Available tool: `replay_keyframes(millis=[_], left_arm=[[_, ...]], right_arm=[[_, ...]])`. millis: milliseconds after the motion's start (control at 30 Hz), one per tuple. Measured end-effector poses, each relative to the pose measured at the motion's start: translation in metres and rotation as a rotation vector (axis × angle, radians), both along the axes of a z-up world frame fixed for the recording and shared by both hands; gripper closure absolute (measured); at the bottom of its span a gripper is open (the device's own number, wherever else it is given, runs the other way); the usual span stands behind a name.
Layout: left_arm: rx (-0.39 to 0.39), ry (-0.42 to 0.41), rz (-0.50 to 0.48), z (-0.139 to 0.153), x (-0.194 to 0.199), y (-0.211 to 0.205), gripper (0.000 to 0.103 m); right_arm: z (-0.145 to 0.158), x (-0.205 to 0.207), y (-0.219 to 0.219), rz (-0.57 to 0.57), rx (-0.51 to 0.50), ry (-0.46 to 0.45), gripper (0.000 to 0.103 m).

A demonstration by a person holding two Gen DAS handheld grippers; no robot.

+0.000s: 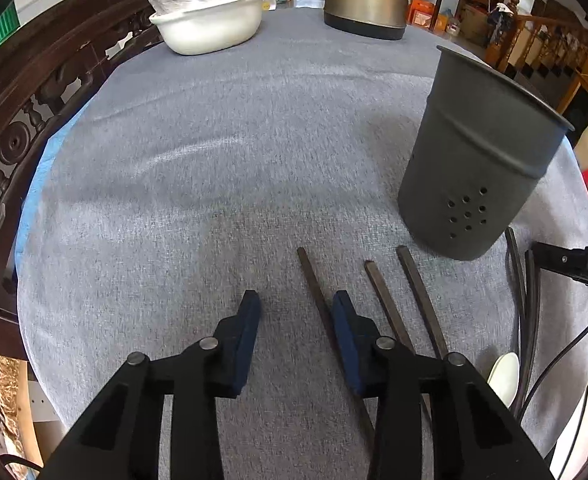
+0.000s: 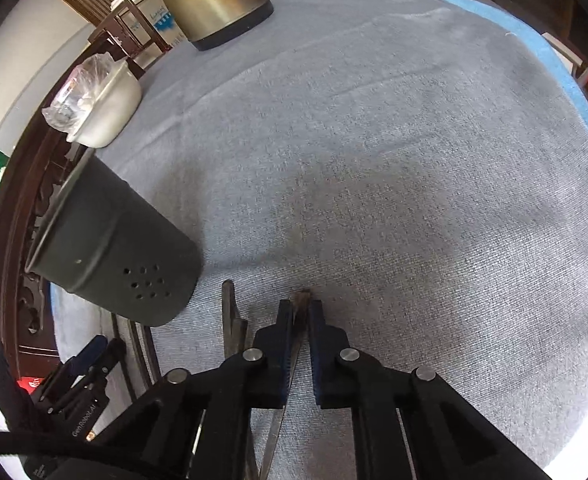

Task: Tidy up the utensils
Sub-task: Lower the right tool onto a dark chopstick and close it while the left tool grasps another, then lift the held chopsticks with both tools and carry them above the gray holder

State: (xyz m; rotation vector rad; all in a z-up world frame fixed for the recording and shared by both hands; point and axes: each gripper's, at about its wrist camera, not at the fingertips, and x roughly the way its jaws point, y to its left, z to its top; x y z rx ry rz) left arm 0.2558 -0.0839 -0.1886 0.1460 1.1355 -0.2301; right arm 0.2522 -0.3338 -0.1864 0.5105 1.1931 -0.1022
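On the grey-clothed table (image 1: 214,160), the right gripper (image 2: 301,312) has its fingers narrowed around a thin dark chopstick (image 2: 302,300) lying flat — whether it is clamped, I cannot tell. A shallow pinch could let it swivel or drop short of the dark perforated metal holder (image 2: 118,264) standing nearby. The left gripper (image 1: 295,312) hangs wide open, empty, beside more dark chopsticks (image 1: 385,300).

On the grey woven tablecloth (image 2: 393,160), the right gripper (image 2: 301,312) has its blue-padded jaws narrowed around a dark slim chopstick (image 2: 302,300), with the dark grey perforated metal utensil holder (image 2: 114,260) standing near, to its left.
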Motion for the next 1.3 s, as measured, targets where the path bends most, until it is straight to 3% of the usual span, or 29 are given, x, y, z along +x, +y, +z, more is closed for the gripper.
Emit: replay_keyframes(millis=[200, 233, 267, 300, 367, 467, 900, 1000, 1100, 1300], left_arm=[[-0.009, -0.002, -0.013, 0.002, 0.02, -0.007, 0.064], [-0.01, -0.008, -0.013, 0.003, 0.022, -0.008, 0.069], [-0.01, -0.011, -0.012, 0.004, 0.024, -0.007, 0.086], [-0.02, -0.005, -0.012, 0.005, 0.027, -0.006, 0.094], [-0.076, 0.017, -0.003, 0.008, 0.031, 0.0, 0.095], [-0.105, -0.016, 0.003, 0.009, 0.025, 0.003, 0.095], [-0.199, -0.215, -0.083, 0.092, -0.009, 0.007, 0.096], [-0.191, -0.249, -0.102, 0.1, -0.013, 0.004, 0.097], [-0.209, -0.255, -0.105, 0.107, -0.023, 0.006, 0.097], [-0.247, -0.31, -0.122, 0.131, -0.047, 0.01, 0.097]], right_arm=[[0.001, 0.009, 0.018, 0.041, -0.079, -0.017, 0.094], [0.001, 0.008, 0.017, 0.043, -0.075, -0.024, 0.094], [0.002, 0.006, 0.014, 0.042, -0.068, -0.027, 0.094], [0.004, 0.004, 0.013, 0.041, -0.057, -0.043, 0.094], [0.01, -0.003, 0.011, 0.046, -0.05, -0.077, 0.094], [0.028, -0.014, 0.01, 0.052, -0.053, -0.149, 0.095], [0.097, -0.056, -0.003, 0.043, -0.038, -0.347, 0.096], [0.099, -0.052, 0.0, 0.065, -0.055, -0.288, 0.095], [0.074, -0.043, -0.003, 0.048, -0.042, -0.168, 0.093], [0.022, -0.022, -0.015, -0.011, 0.106, -0.039, 0.076]])
